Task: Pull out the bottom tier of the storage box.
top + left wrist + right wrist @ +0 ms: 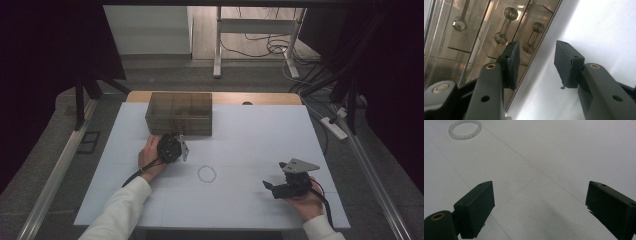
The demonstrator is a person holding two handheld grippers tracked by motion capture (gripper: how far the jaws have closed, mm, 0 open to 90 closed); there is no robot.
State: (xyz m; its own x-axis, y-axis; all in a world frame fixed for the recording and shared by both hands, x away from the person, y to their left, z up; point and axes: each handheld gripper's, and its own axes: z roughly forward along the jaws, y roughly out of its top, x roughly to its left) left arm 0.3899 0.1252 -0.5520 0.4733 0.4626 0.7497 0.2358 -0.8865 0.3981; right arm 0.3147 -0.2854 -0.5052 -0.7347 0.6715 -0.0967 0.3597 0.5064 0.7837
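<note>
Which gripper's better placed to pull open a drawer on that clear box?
Likely the left gripper: it sits against the drawer box, jaws open facing its knobs. The right gripper is farther off.

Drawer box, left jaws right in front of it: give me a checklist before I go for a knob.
1. Left gripper at the drawer box front: ok.
2. Jaws apart, nothing between them: ok.
3. Jaws lined up around a knob: not ok, knobs lie behind the one jaw.
4. Drawers shut: cannot tell.
5. Bracelet lying free on the table: ok.
6. Right gripper open, apart from the bracelet: ok.
</note>
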